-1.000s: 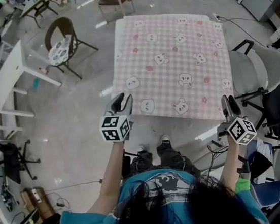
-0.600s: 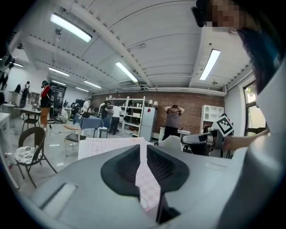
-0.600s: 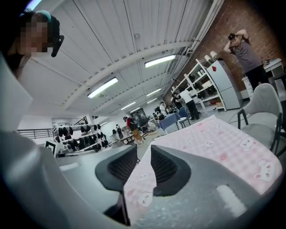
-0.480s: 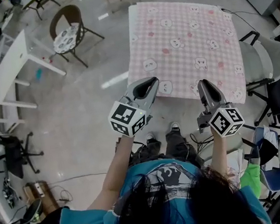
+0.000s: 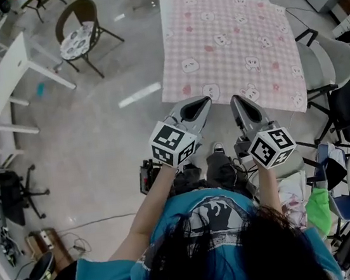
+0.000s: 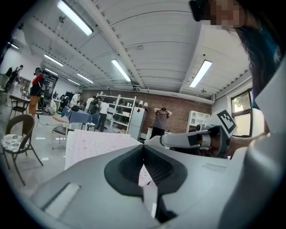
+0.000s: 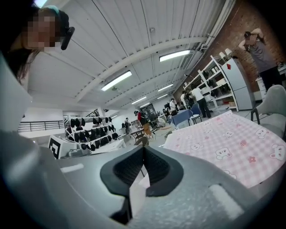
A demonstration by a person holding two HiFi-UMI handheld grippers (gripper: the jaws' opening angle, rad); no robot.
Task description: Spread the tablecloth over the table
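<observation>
The pink checked tablecloth (image 5: 226,40) with small animal prints lies flat over the table, its near edge hanging just beyond my grippers. It also shows in the left gripper view, tablecloth (image 6: 94,143), and in the right gripper view, tablecloth (image 7: 223,138). My left gripper (image 5: 205,100) and right gripper (image 5: 237,99) are held side by side, close together, above the middle of that near edge. Both point roughly level towards the table. The left gripper (image 6: 143,147) has its pads pressed together with nothing held. The right gripper (image 7: 144,150) is shut and empty too.
A wicker chair (image 5: 81,36) and a white table (image 5: 8,87) stand on the floor to the left. A grey chair (image 5: 328,65) and a black office chair (image 5: 347,113) crowd the table's right side. Several people (image 6: 161,118) stand far across the room.
Both grippers left the cloth's near corners and came together in front of the person, rising slightly. Their jaws went from open to shut. The cloth stays flat.
</observation>
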